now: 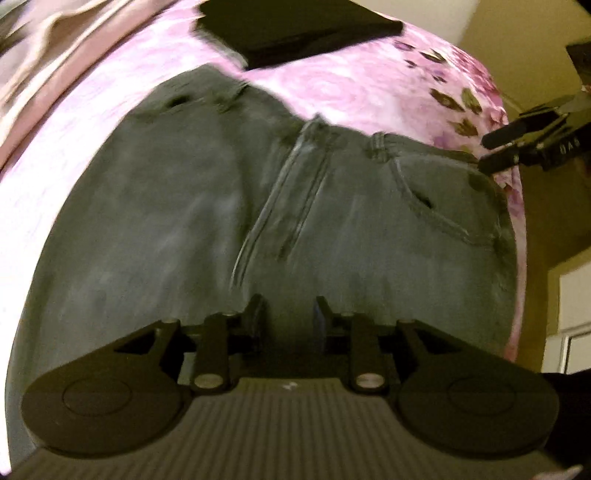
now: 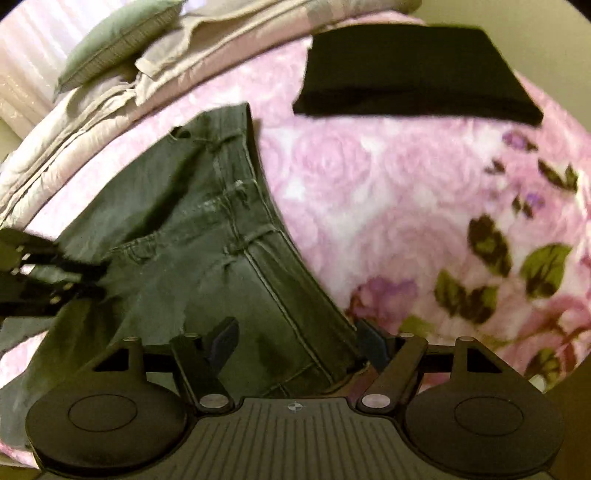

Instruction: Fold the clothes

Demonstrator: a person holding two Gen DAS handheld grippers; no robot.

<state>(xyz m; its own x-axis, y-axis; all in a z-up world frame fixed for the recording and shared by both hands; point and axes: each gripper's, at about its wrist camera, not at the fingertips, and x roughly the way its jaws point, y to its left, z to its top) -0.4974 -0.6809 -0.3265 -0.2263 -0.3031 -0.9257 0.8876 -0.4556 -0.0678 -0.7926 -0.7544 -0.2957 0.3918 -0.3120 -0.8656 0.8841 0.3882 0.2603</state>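
Grey jeans lie front side up on a pink floral blanket, fly and pockets showing. My left gripper hovers low over the crotch area, its fingers a little apart with flat denim between them. In the right wrist view the jeans run away from me, and the left gripper shows blurred at their left side. My right gripper is wide open with the waistband corner lying between its fingers. In the left wrist view the right gripper sits at the waistband's right end.
A folded black garment lies on the blanket beyond the jeans, also seen as the black garment. Rumpled beige bedding and a green pillow fill the far left. The bed edge drops off right, beside a white cabinet.
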